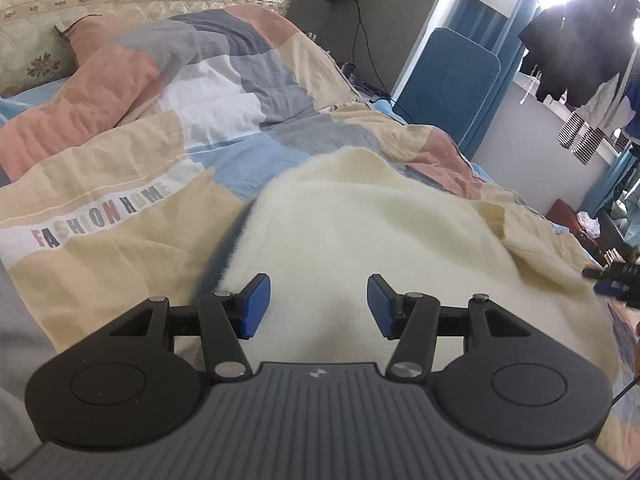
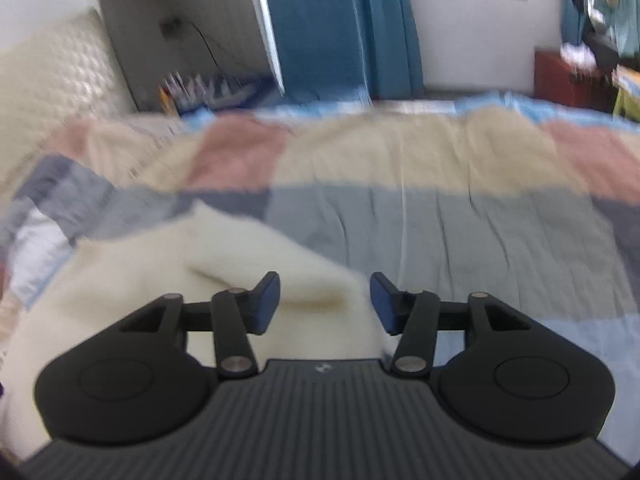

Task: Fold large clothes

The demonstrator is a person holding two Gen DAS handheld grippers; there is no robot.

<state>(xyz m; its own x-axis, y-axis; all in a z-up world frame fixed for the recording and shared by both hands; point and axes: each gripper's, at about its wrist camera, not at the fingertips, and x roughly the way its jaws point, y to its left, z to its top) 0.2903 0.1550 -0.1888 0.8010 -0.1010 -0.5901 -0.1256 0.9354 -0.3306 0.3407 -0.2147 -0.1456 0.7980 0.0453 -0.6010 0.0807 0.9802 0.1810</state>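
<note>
1. The cream fleece garment (image 1: 360,240) lies in a soft heap on the patchwork bedcover (image 1: 120,184), toward the near side of the bed, with the bedcover showing all around its far edge

2. By its look it is thick, fluffy and limp — light for its bulk, likely to sag and drape the moment it is lifted, and in no way fragile. The pile should give the pads good purchase, though a shallow pinch might catch only fluff and slide off

3. Best places to take hold, as I judge it, are an edge or a corner, pinching through the full thickness of the cloth; the rolled fold by the right claw looks like a ready spot

4. The left claw (image 1: 319,306) is released: its blue pads stand apart with nothing pressed between them. It hangs over the near middle of the fleece, which fills the view ahead and beneath it

5. The right claw (image 2: 325,304) is also released, jaws parted — the fleece's right edge and a rolled fold sit below and between the pads, but the pads do not press on it. The view is blurred, so whether a pad brushes the cloth I cannot tell
</note>
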